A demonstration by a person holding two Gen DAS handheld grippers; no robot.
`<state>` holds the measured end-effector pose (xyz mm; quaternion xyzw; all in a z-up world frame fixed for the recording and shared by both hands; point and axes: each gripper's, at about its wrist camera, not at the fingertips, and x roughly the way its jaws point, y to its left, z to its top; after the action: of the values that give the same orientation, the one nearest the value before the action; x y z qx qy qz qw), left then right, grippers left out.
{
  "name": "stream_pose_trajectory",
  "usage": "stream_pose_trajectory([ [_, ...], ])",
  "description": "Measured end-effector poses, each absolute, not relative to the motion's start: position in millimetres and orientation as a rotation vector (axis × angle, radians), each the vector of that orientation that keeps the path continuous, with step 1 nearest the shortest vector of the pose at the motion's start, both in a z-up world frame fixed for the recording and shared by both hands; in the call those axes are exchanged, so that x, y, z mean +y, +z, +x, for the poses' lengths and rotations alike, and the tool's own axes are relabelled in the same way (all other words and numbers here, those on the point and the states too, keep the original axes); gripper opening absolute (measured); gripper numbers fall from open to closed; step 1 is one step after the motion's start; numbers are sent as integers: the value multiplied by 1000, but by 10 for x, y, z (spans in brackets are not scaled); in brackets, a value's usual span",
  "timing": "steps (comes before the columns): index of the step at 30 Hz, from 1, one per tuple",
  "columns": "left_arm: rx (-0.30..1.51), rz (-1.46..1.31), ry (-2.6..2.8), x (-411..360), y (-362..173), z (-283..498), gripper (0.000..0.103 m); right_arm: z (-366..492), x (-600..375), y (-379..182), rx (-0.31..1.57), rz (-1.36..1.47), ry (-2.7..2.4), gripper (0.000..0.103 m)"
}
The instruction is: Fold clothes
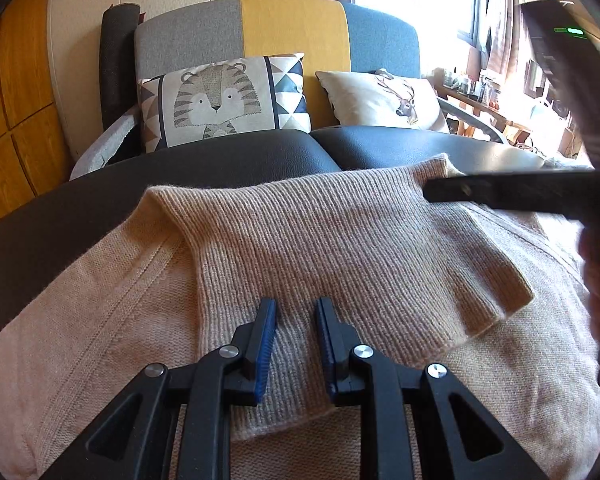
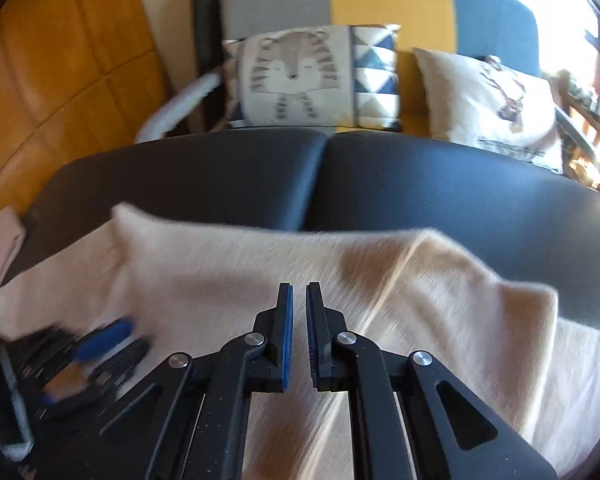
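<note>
Both tongs ride low: my left gripper (image 1: pixel 296 344) stands part open astride the sweater (image 1: pixel 340 248), seemingly not pinching; my right gripper (image 2: pixel 299 336), nearly closed, holds nothing. Its ribbed fold runs crosswise on the black cushion (image 1: pixel 228 164) ahead, nearer the left.

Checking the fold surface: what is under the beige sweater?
The sweater lies on black padded cushions, whose seam shows beyond it. Whatever is directly beneath the knit is covered.
</note>
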<state>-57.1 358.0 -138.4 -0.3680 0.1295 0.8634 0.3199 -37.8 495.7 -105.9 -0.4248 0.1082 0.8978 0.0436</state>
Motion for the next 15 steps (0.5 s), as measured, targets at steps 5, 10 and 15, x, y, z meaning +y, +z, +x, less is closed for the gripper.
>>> stream_pose_trajectory([
  [5,356,-964,2276,3592,-1378,-557,21,-231,4811,-1242,263,-1387,2704,7],
  [10,367,-962,2280,3606,-1375,-552,21,-142,4812,-1269,233,-1348,2722,7],
  [15,379,-958,2286,3612,-1375,-546,21,113,5059,-1139,449,-1308,2703,25],
])
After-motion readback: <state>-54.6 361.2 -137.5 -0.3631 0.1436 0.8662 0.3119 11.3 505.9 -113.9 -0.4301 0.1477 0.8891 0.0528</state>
